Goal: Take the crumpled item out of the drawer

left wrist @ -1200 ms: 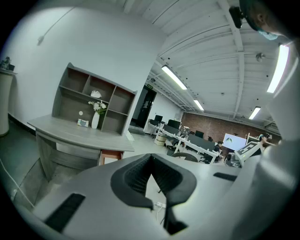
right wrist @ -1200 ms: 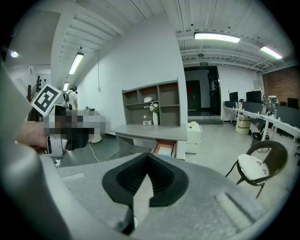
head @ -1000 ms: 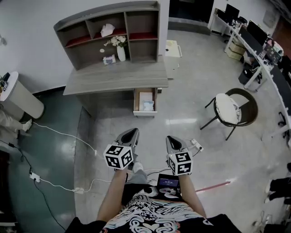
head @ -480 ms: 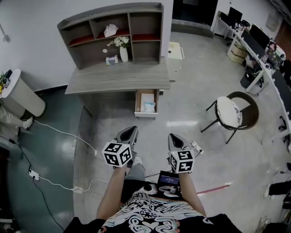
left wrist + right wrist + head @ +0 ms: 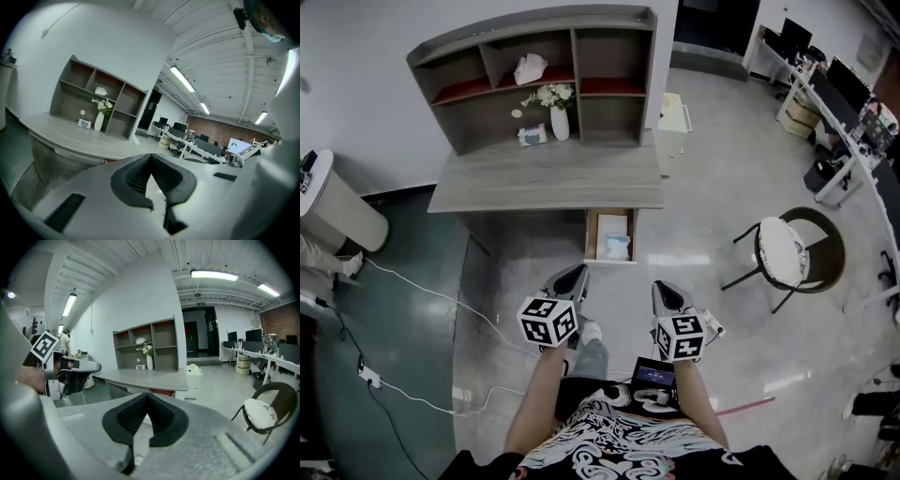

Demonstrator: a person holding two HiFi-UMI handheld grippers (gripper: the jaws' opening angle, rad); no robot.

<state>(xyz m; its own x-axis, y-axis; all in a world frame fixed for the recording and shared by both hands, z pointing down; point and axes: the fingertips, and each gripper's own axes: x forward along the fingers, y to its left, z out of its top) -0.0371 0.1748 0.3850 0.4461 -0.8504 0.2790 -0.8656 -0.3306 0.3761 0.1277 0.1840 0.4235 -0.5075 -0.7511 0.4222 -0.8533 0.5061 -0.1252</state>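
A grey desk (image 5: 544, 178) has one small drawer (image 5: 611, 260) pulled open under its right end. Inside lie a white sheet (image 5: 610, 225) and, nearer the front, a pale crumpled item (image 5: 619, 247). Both grippers hang over the floor, short of the drawer. My left gripper (image 5: 575, 272) is shut and empty, its jaws meeting at the tip (image 5: 151, 157). My right gripper (image 5: 661, 287) is also shut with nothing in it (image 5: 147, 396). In the right gripper view the desk (image 5: 145, 377) stands ahead, and the left gripper (image 5: 70, 372) shows at the left.
A shelf unit (image 5: 534, 84) on the desk holds a vase of flowers (image 5: 560, 112) and a white crumpled thing (image 5: 530, 67). A round-seat chair (image 5: 787, 251) stands to the right. A white bin (image 5: 337, 211) and floor cables (image 5: 412, 281) lie to the left.
The desk and drawer have drawn a little nearer and shifted right in the head view. Both grippers keep their pose and stay shut.
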